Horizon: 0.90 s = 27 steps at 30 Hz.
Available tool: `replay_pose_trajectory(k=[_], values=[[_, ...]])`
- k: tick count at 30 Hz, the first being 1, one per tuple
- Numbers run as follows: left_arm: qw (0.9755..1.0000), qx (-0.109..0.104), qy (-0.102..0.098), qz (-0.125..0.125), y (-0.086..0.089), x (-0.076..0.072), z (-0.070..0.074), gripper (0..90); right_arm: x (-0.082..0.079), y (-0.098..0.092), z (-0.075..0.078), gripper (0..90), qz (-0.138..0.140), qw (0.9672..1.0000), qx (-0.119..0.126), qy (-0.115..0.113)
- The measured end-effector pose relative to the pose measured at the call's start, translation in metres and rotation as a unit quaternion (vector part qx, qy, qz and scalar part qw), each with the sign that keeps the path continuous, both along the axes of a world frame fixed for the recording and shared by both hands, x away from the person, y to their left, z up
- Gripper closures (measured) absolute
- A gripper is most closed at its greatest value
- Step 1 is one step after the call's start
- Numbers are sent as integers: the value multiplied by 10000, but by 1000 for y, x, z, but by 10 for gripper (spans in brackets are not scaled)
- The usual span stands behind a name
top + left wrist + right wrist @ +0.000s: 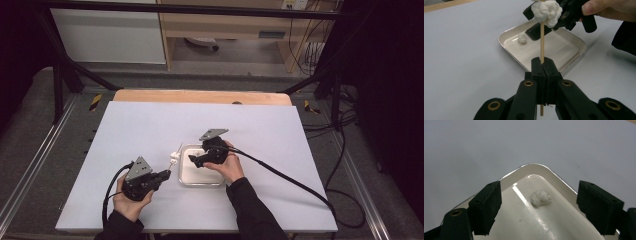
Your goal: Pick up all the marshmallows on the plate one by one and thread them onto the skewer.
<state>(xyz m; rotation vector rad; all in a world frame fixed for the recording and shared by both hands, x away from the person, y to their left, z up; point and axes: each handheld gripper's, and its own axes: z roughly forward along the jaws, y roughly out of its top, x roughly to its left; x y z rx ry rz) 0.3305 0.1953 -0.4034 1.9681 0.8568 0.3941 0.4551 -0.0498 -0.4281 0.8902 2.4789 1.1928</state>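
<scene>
On the white table (150,130), the left gripper (542,65) is pressed together on a thin wooden stick (542,42) that already carries one white cotton ball (547,12) near its tip. Over the shallow tray (554,176), the right gripper (537,206) stands spread, pads clear of the second cotton ball (540,197) lying loose inside. Judged progress: one ball skewered; the other not yet gripped or threaded.

No legible text

Nothing on the table (150,125) reads; a blue label (272,34) on the shelf unit beyond its far edge is too small.
</scene>
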Motion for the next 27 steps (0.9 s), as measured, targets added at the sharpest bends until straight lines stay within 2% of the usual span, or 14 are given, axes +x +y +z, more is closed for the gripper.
replay_pose_trajectory(k=[5,7,10,16,17,21,24,27], values=[[10000,13,24,-9,-1,0,-1,886,7,2,-10,389,28,9998,-208,47],[10000,22,24,-17,-1,1,-2,886,8,2,-12,429,29,9998,-193,80],[10000,20,28,-8,-1,1,-2,886,9,5,-14,493,70,9997,-233,11],[10000,33,29,-23,-1,2,-2,886,12,7,-22,619,182,9994,-290,106],[10000,35,28,-23,-1,2,-2,887,11,8,-22,648,168,9994,-309,55],[10000,25,22,-26,-1,1,-2,887,10,7,-21,690,196,9993,-316,40],[10000,25,21,-33,-2,1,-2,887,6,4,-13,704,223,9997,-118,26],[10000,23,11,-57,-3,0,-2,887,-1,0,3,709,320,9995,83,-25]])
